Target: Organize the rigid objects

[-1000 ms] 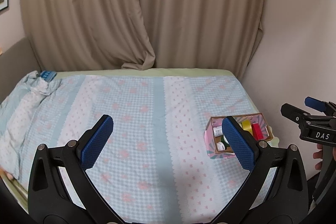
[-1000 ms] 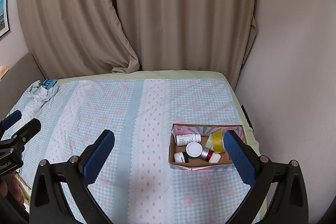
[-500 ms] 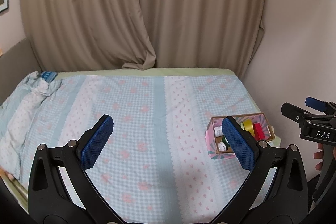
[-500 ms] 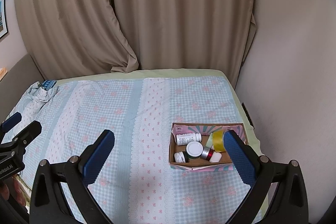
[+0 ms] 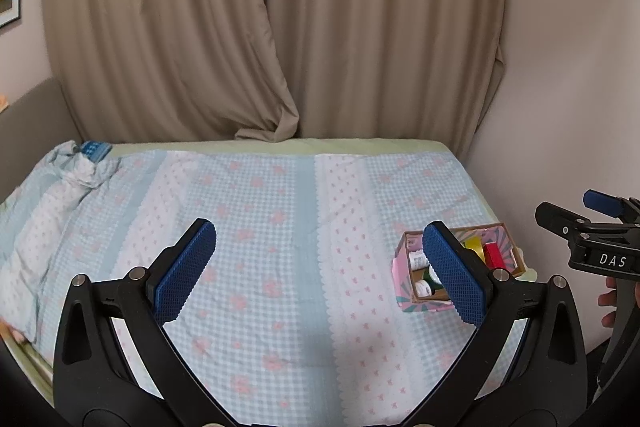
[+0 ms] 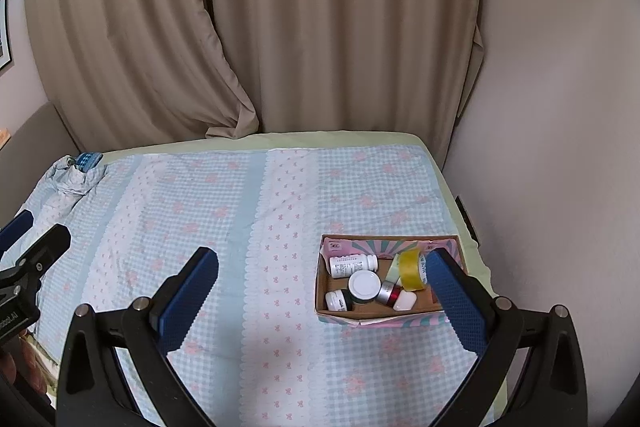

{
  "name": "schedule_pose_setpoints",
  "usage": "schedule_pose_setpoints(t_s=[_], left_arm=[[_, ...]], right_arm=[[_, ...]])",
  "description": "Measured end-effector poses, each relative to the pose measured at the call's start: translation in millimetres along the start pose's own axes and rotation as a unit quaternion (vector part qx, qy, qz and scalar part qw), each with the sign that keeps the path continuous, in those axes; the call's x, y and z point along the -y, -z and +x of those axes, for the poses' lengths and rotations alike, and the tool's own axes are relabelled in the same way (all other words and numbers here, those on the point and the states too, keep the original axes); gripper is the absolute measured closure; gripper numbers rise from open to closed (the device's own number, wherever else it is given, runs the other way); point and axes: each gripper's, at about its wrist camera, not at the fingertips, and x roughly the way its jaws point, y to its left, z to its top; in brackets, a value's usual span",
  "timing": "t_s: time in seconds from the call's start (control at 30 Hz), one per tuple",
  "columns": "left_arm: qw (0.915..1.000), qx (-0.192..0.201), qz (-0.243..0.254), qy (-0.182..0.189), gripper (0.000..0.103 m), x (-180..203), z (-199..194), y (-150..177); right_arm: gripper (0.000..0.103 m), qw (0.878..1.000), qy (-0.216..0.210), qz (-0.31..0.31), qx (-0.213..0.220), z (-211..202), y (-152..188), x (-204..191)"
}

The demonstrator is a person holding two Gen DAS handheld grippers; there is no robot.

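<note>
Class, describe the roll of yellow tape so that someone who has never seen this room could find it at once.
Start at the bed with the blue checked cover and go to its right edge, where a small open cardboard box sits near the wall. The yellow tape roll leans at the box's far right end. It is the only yellow, translucent ring there; its neighbours are white-capped bottles and a jar.

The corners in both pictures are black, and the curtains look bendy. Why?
Fisheye lenses: in the left wrist view the curtain bows and a black rim frames the round picture; same in the right wrist view. Light is soft and even, with no glare, and the box looks sharp.
</note>
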Motion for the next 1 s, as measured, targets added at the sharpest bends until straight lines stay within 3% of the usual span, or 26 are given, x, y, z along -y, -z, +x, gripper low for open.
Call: schedule_pose_setpoints(t_s=[0.53, 0.73, 1.0], left_arm=[[0.9999, 0.012, -0.009, 0.004, 0.0, -5.6, -3.2, -1.2], [0.999, 0.037, 0.011, -0.025, 0.0, -1.9, -10.5, -2.1], [0.9993, 0.031, 0.008, -0.017, 0.0, -5.8, -10.4, -2.5]], right_arm=[[0.0, 1.0, -0.001, -0.001, 0.001, 3.2, -4.9, 1.8], [0.0, 1.0, 0.0, 0.0, 0.005, 2.8, -7.9, 3.3], [0.0, 1.0, 0.001, -0.001, 0.011, 1.9, -9.9, 1.8]])
